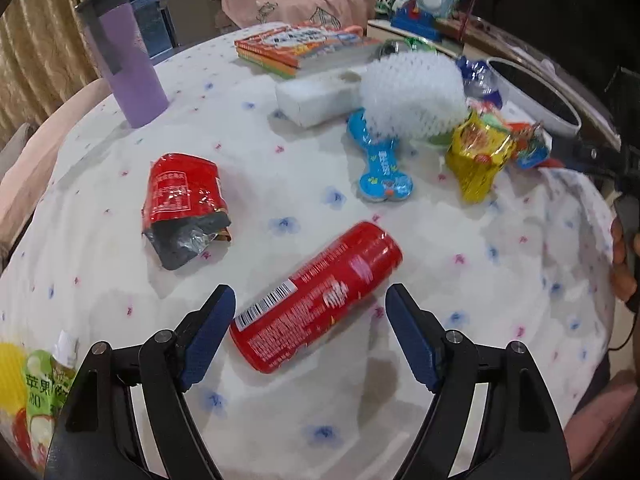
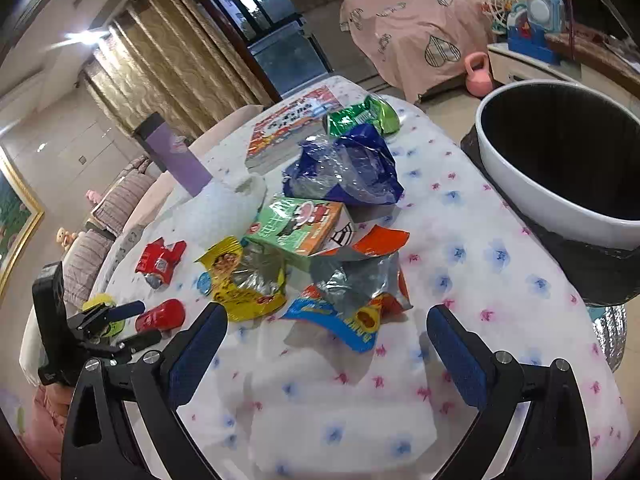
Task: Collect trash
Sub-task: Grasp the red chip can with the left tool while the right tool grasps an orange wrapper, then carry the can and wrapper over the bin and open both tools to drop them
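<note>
Trash lies scattered over a tabletop (image 1: pixel 500 248) covered with a white floral cloth. From the left wrist view, the left hand-held gripper (image 1: pixel 310 336) stands released, its blue pads on either side of a red can (image 1: pixel 316 296) lying on its side; the pads do not press on it. Beyond the can sits a crumpled red wrapper (image 1: pixel 184 204), with a purple tumbler (image 1: pixel 128 68) upright further back and a stack of books (image 1: pixel 304 48) near the far edge. From the right wrist view, the right hand-held gripper (image 2: pixel 326 344) is also released and holds nothing, hovering just before a blue snack wrapper (image 2: pixel 336 320) in a heap with a yellow wrapper (image 2: pixel 244 280) and a green carton (image 2: pixel 300 228). A white trash bin (image 2: pixel 532 200) with a black liner stands beside the tabletop at the right.
</note>
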